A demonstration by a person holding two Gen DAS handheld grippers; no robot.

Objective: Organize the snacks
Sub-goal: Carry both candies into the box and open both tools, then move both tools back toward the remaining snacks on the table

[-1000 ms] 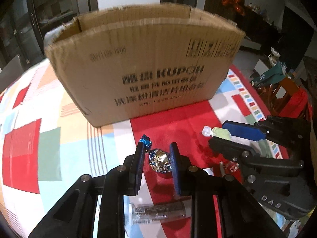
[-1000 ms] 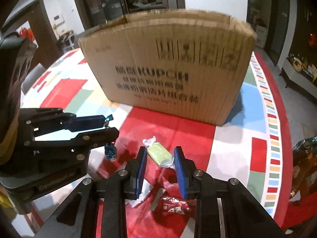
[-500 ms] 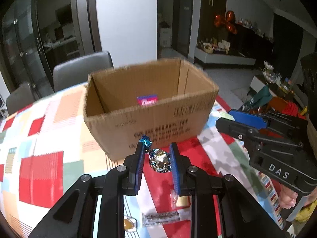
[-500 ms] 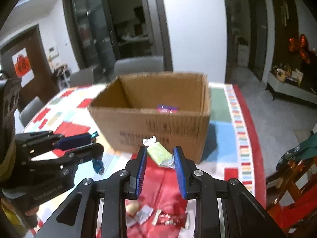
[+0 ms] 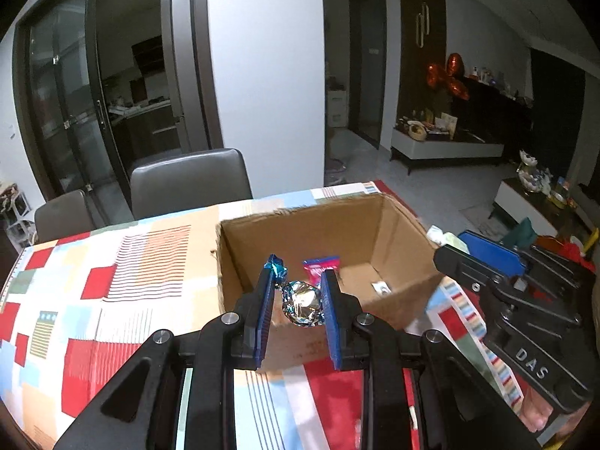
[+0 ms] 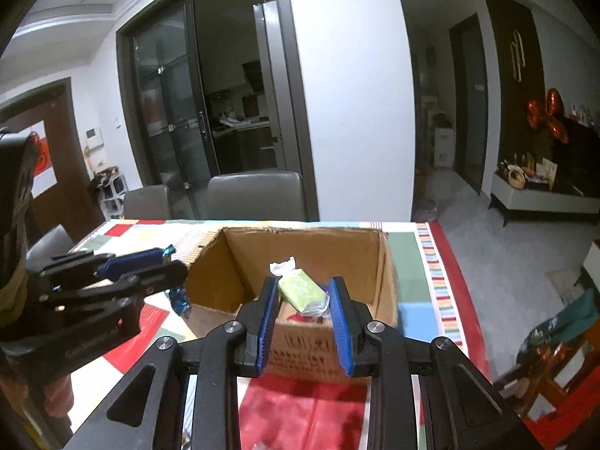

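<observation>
Two snacks hang over the open cardboard box (image 5: 322,232): a foil-wrapped candy (image 5: 302,303) pinched in the left gripper (image 5: 296,300) above the near wall, and a green wrapped sweet (image 6: 302,293) clamped in the right gripper (image 6: 303,300). A pink packet (image 5: 320,267) lies inside the box, which stands on the patchwork-covered bench (image 5: 112,281).

- The cardboard box (image 5: 386,225) sits on the tabletop (image 5: 112,262).
- A snack packet (image 5: 320,265) lies in the box.
- Two chairs (image 5: 187,180) stand behind the tabletop.
- Both grippers hover before the box, left gripper (image 5: 298,300) beside right gripper (image 6: 304,296).
</observation>
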